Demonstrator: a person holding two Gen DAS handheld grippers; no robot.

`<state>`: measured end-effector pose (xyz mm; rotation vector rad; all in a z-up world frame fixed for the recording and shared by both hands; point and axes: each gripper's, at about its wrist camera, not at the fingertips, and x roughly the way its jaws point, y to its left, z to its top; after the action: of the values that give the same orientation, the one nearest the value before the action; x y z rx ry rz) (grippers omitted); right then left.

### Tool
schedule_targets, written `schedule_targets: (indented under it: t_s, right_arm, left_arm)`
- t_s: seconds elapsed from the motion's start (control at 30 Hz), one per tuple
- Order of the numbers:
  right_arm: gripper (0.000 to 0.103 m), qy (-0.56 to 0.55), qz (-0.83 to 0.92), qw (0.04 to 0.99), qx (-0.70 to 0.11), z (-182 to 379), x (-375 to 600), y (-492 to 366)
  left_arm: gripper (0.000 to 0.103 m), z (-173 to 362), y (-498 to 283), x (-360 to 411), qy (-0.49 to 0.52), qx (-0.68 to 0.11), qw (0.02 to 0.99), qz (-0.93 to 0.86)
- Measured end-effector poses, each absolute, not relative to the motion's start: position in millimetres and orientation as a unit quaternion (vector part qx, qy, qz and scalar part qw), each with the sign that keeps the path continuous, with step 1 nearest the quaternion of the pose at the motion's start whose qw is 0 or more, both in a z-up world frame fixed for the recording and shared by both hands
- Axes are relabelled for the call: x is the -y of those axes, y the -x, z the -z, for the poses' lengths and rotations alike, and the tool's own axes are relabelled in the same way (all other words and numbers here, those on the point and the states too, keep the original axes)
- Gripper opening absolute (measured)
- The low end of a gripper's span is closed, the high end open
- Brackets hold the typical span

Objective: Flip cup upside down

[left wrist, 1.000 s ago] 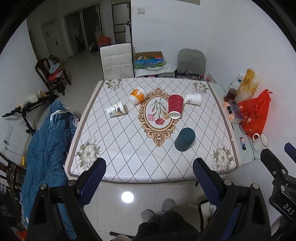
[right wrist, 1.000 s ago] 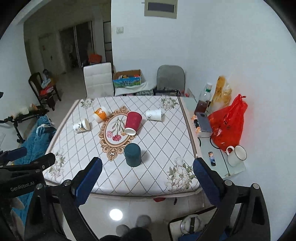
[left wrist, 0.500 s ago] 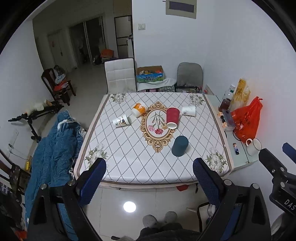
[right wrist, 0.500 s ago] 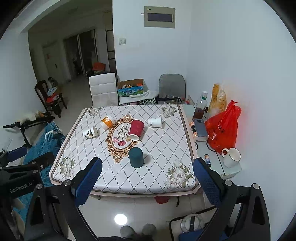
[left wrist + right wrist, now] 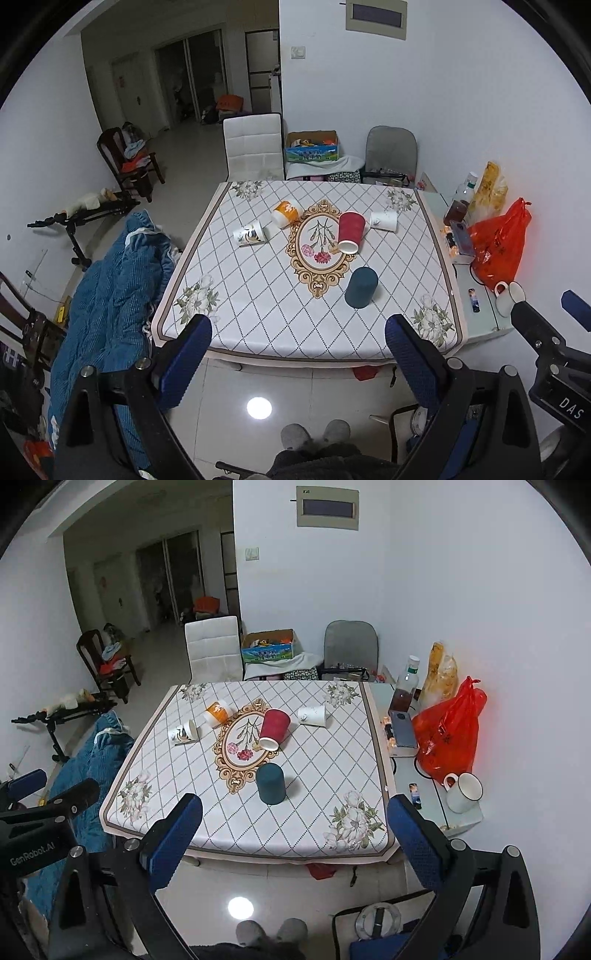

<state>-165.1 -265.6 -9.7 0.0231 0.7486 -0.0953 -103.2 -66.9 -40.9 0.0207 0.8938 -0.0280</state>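
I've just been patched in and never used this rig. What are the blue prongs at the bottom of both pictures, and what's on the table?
Each picture comes from a camera on a hand-held claw, looking along its two blue fingers. The left claw and right claw are both open and hold nothing. On the patterned square table a dark teal cup stands mouth-down. Four cups lie on their sides: a red paper cup, an orange cup, a plain white cup and a white printed cup.

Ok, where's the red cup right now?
In both views, the red cup lies on its side mid-table, at the floral medallion's right edge, between the white cup and teal cup.
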Motion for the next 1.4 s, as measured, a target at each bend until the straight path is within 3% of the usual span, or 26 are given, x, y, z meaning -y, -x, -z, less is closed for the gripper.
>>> schedule_targets:
  t_s: [0.07,0.13,1.4]
  right_arm:
    - [0.102,-0.009,0.042,0.929,-0.367,10.7,266.8,164.4]
    - [0.102,-0.007,0.041,0.929,-0.368,12.0,267.6,162.7]
    - [0.102,-0.010,0.029,0.928,-0.372,10.7,281.5,155.1]
  left_arm:
    - [0.096,41.5,103.7,68.8,-0.010,-0.433,0.901,0.012]
    - [0.103,41.4,104.3,71.0,-0.010,-0.431,0.902,0.010]
    - [0.103,32.1,108.5,88.6,-0.005,-0.429,0.903,0.004]
